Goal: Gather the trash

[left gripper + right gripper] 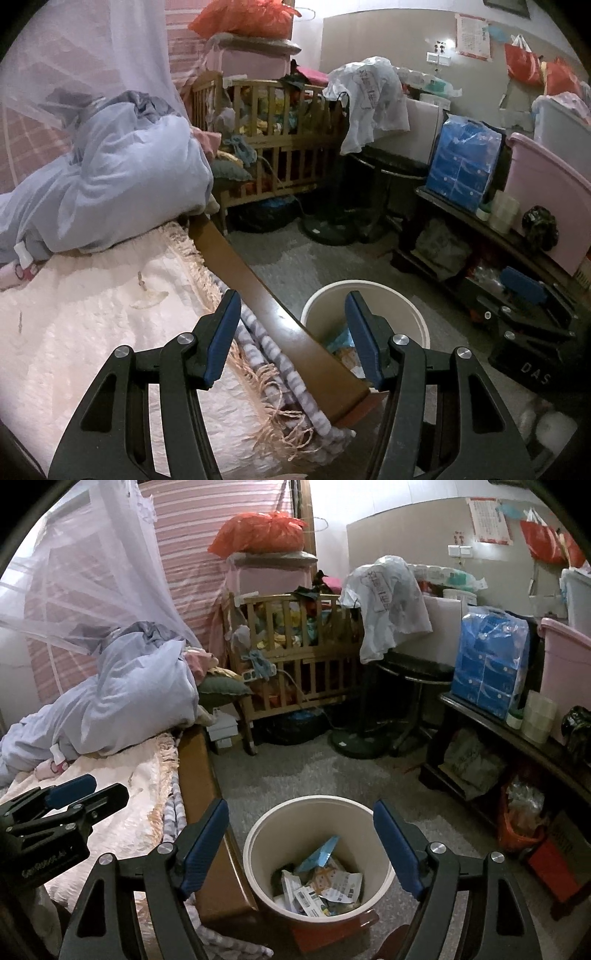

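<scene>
Both grippers are empty right now. The right gripper (301, 843) hangs spread wide just above the bin (258, 834), with the bin mouth sitting right between its fingers, and nothing is pinched. The left gripper (291, 332) is also spread wide and holds nothing; it hovers over the wooden bed rail (236, 258), bin ahead and to its right, pink blanket (74, 332) to its left.

The trash so far is in the bin: a pile of wrappers (321, 886) at the bottom, including a light blue packet. There's one pale crumpled scrap (149, 298) lying on the blanket ahead-left of the left gripper, which I'd guess is the next pickup.

What could go wrong, imo:
- That scrap looks thin and flat on fuzzy fabric, so the fingers might grab blanket or fringe (266, 398) along with it, or just slide over it.
- The bin is jammed against the bed rail, so a swing from the bed side could clip the rim and tip it.
- A light scrap released too high could drift onto the floor.

Readable writing: "DAS" on the right gripper's body as seen from the left wrist view. There's lettering on the left gripper body in the right view too, but I can't make it out. The wall poster is too small to read.
</scene>
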`<state>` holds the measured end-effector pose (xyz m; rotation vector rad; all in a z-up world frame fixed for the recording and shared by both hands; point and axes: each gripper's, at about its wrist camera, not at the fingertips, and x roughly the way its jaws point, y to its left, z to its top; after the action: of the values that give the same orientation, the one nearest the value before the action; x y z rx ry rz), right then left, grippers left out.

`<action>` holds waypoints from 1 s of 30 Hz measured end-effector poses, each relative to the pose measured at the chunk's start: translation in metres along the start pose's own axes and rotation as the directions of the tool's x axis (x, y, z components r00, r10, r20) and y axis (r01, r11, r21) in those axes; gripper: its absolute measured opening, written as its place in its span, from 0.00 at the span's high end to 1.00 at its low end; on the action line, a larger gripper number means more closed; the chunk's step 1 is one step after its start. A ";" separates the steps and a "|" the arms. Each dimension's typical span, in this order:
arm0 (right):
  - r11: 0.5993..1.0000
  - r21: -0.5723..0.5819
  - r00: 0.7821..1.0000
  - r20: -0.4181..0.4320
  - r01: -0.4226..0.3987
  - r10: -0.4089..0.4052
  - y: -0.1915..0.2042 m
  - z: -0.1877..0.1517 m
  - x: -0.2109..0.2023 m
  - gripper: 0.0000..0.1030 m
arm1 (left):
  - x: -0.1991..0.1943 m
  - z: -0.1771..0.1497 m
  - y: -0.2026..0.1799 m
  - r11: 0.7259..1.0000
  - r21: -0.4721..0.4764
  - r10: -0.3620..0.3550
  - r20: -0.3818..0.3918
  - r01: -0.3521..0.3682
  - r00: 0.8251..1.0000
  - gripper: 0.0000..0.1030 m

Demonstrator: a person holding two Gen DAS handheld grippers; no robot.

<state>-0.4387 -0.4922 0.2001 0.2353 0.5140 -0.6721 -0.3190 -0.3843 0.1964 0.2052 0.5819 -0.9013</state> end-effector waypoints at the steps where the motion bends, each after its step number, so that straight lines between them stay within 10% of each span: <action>1: 1.000 0.000 1.000 0.000 -0.003 0.003 0.000 0.000 0.000 0.23 | -0.001 -0.001 -0.001 1.000 0.002 0.001 0.004 -0.001 1.000 0.44; 30: 1.000 0.000 1.000 -0.013 0.011 -0.011 0.005 0.000 0.001 0.21 | 0.000 -0.004 -0.004 1.000 -0.016 -0.005 -0.006 0.005 1.000 0.44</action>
<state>-0.4349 -0.4891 0.2000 0.2370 0.5282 -0.6814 -0.3238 -0.3856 0.1935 0.1927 0.5950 -0.9007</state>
